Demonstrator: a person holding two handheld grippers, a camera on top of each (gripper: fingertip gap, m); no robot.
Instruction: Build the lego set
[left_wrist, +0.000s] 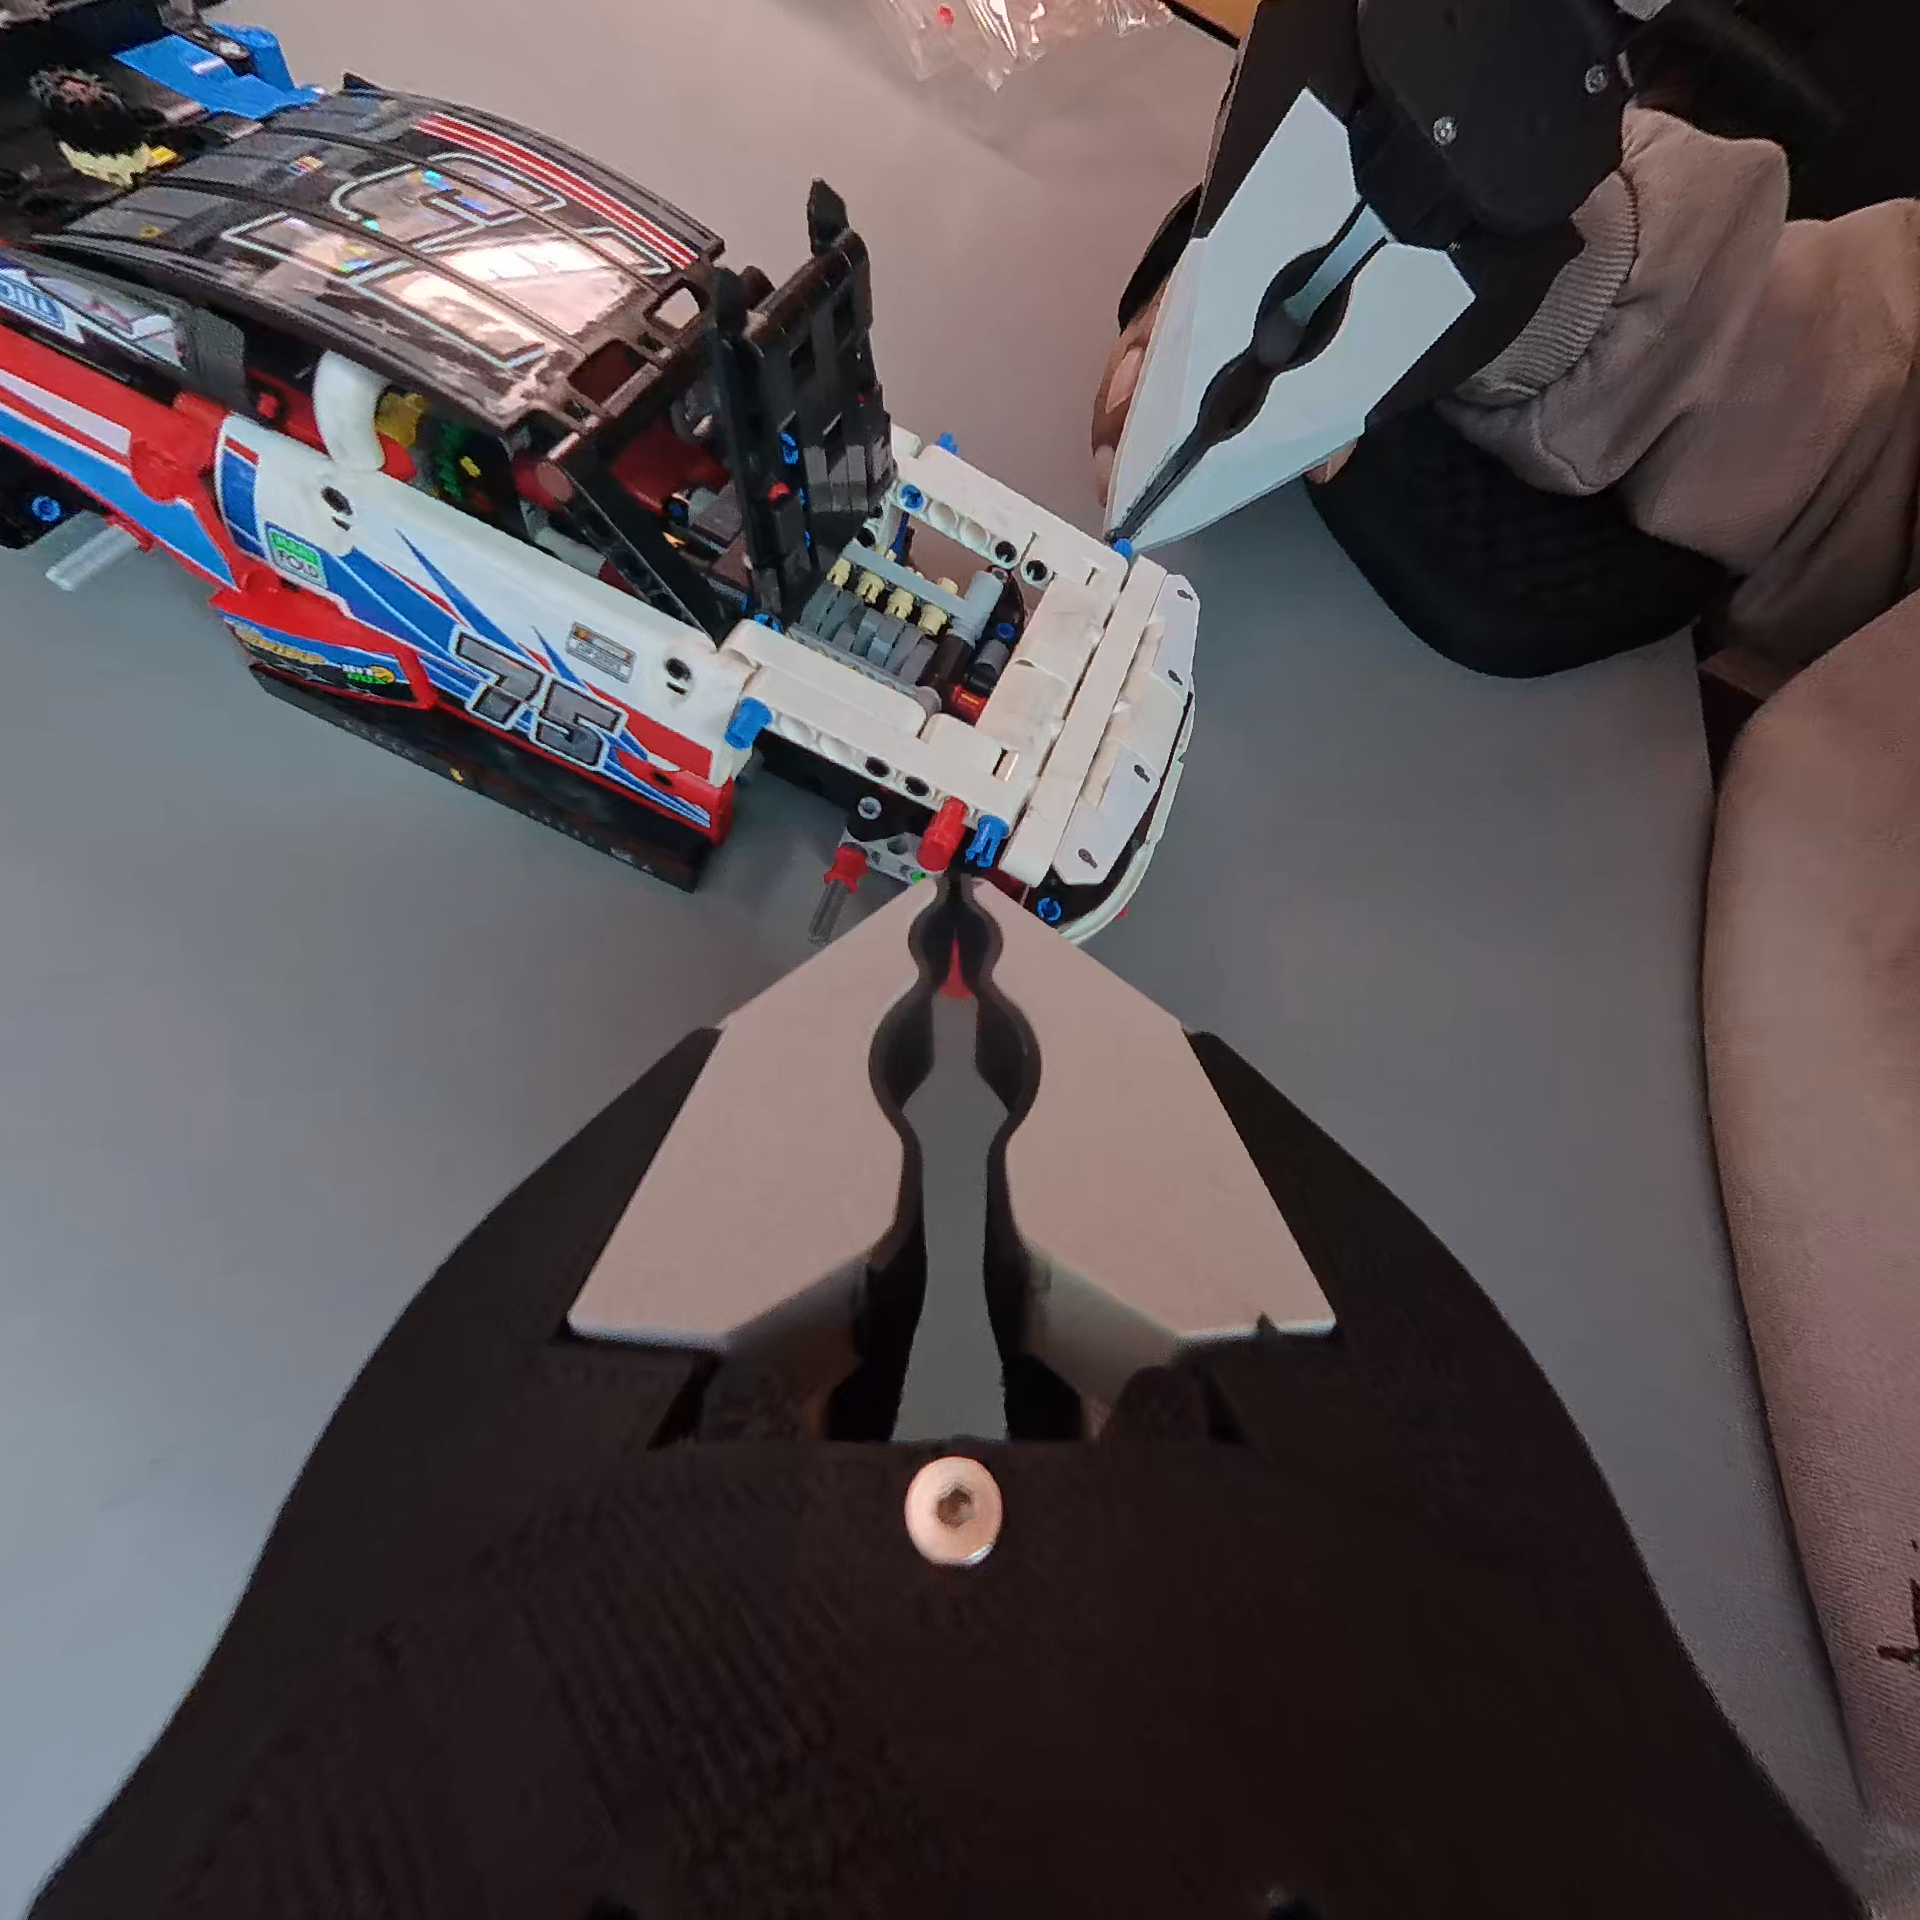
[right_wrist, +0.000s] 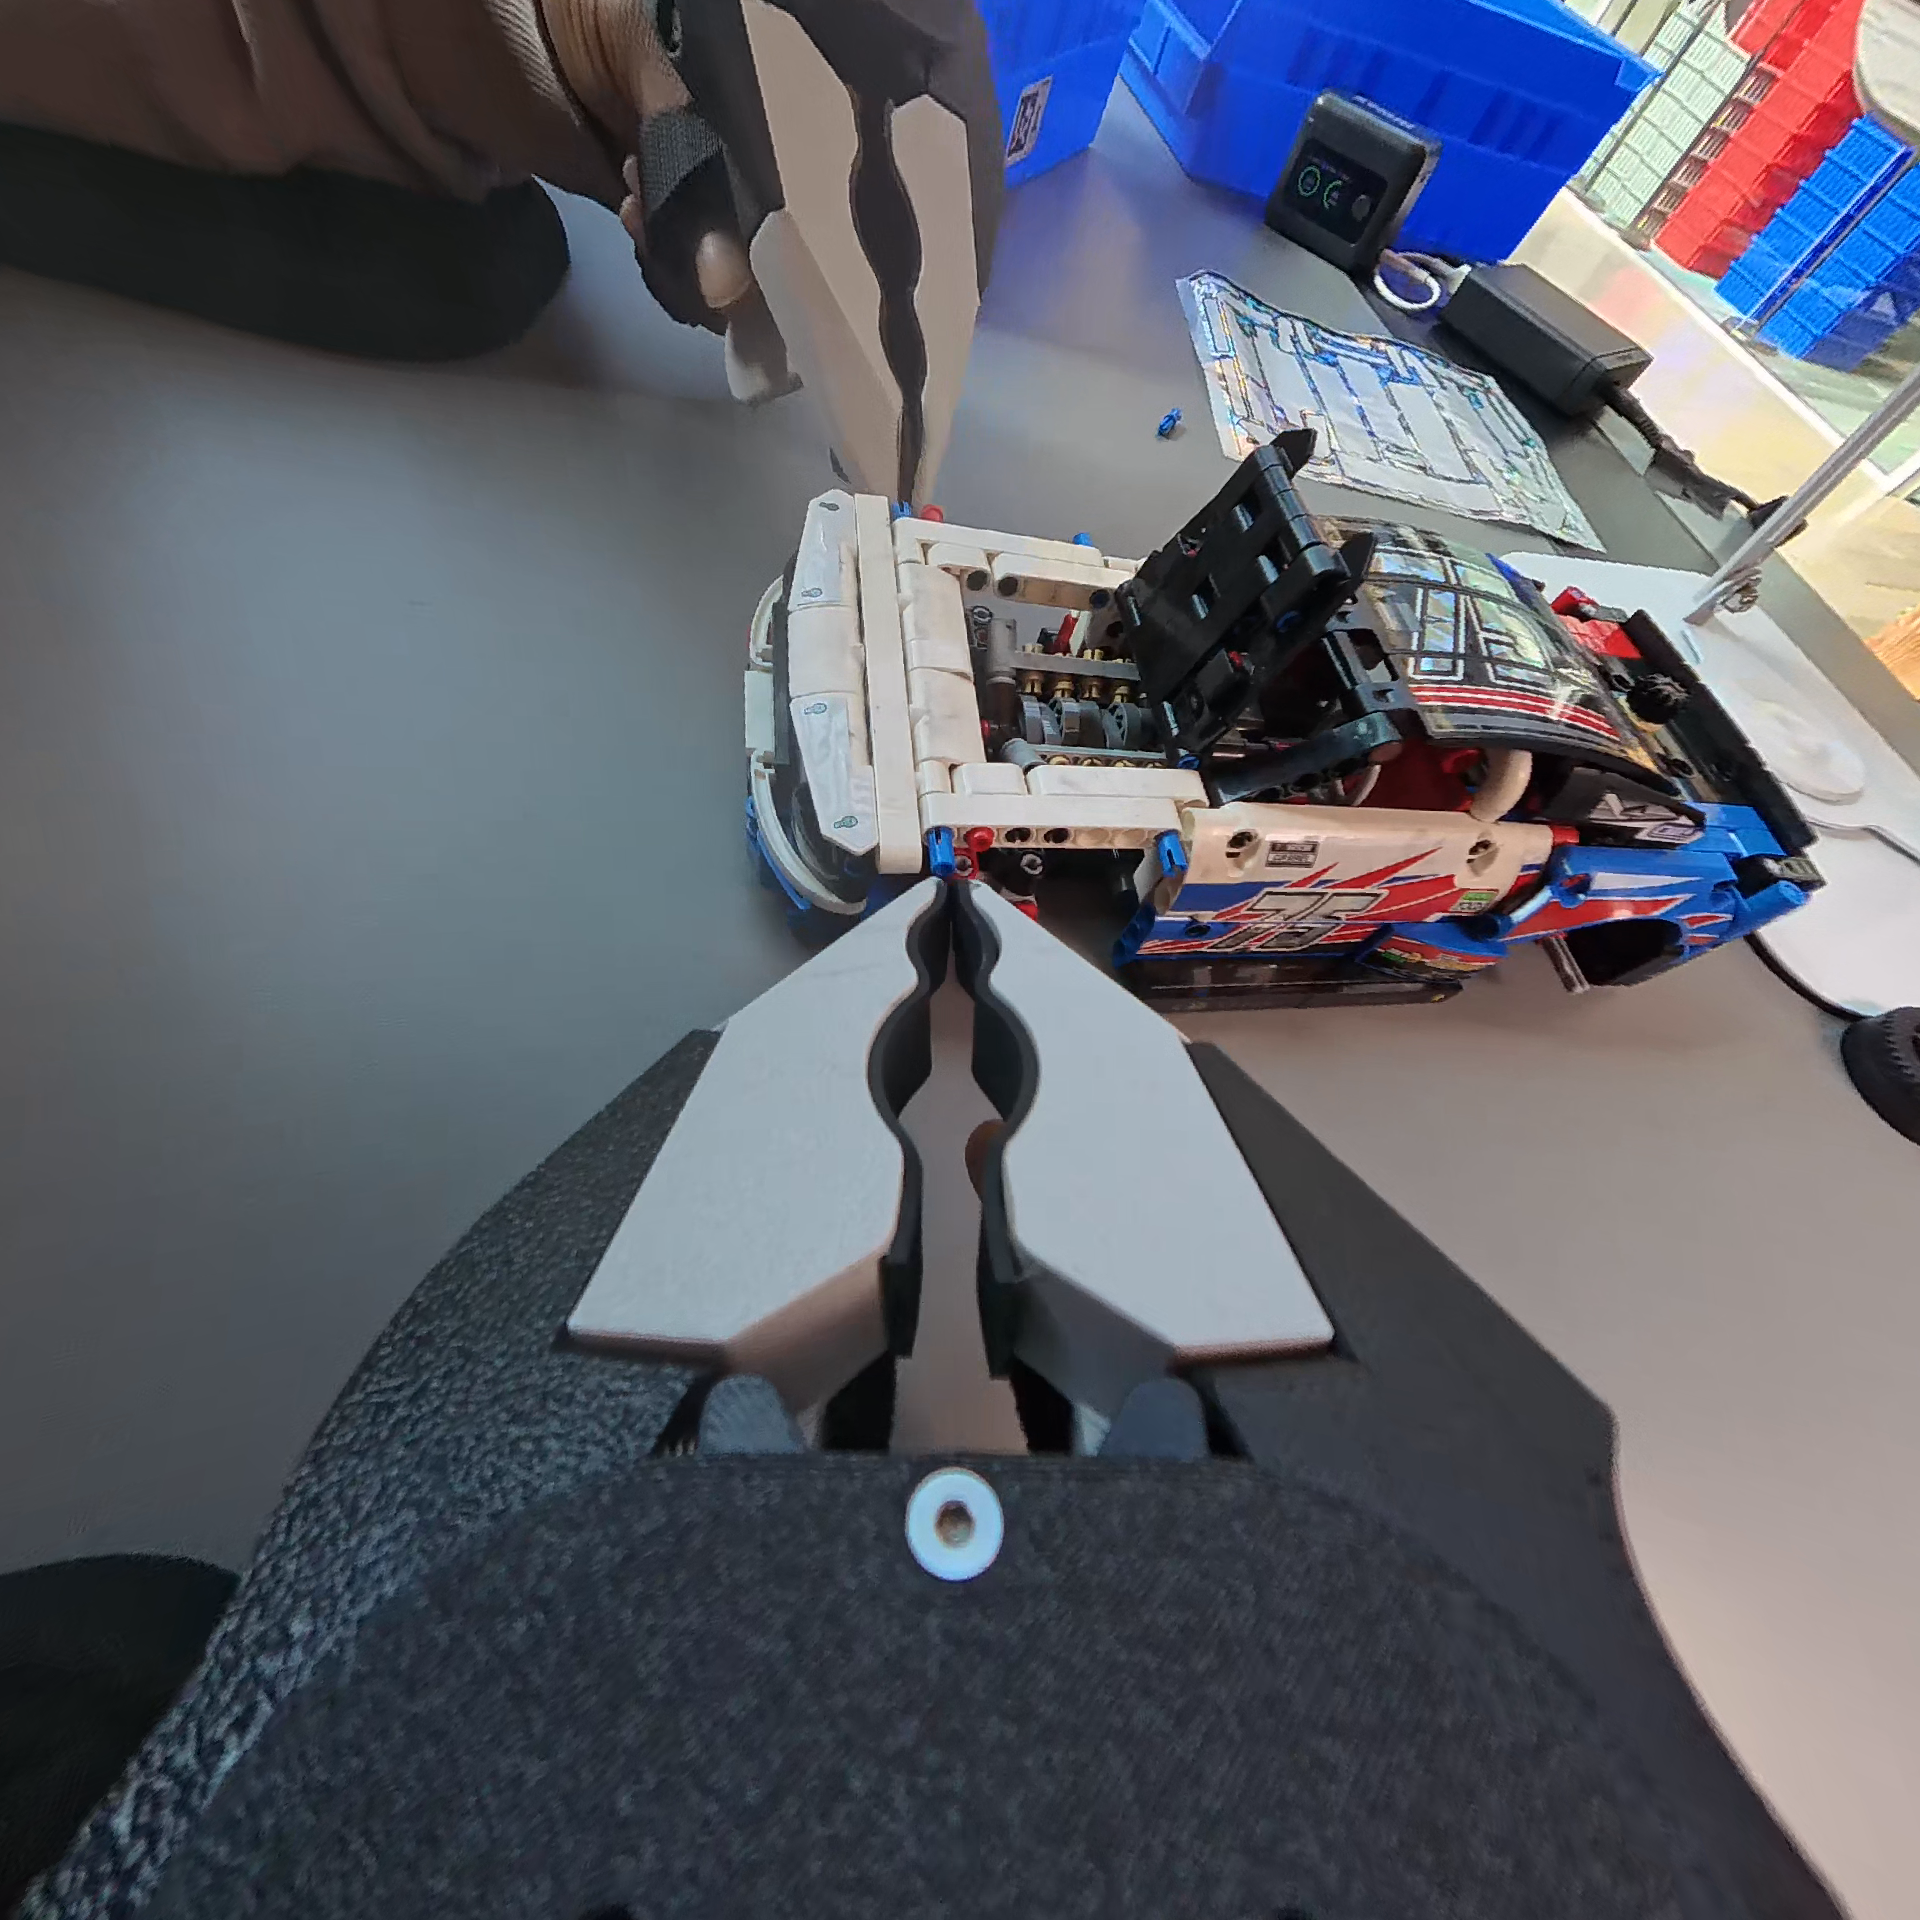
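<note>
The Lego race car (left_wrist: 540, 582) stands on the grey table (left_wrist: 312, 1143) with its black bonnet (left_wrist: 810, 395) raised, and the engine shows inside the white front frame (left_wrist: 997, 665). It also shows in the right wrist view (right_wrist: 1247, 790). My left gripper (left_wrist: 956, 896) is at the near front corner, shut on a red pin (left_wrist: 954, 977), next to a red pin (left_wrist: 943, 831) and a blue pin (left_wrist: 985, 836). My right gripper (right_wrist: 951, 888) is shut, its tips on a blue pin (right_wrist: 940, 847) at the opposite front corner. Each gripper shows in the other's view: right (left_wrist: 1122, 535), left (right_wrist: 914, 488).
A sticker sheet (right_wrist: 1382, 405), a loose blue pin (right_wrist: 1172, 421), a black device (right_wrist: 1351, 177), a power adapter (right_wrist: 1538, 322) and blue bins (right_wrist: 1351, 73) lie behind the car. A black tyre (right_wrist: 1886, 1049) is at the right edge. A plastic bag (left_wrist: 997, 42) lies at the back. My hands' fingertips stand some 11 cm from each other.
</note>
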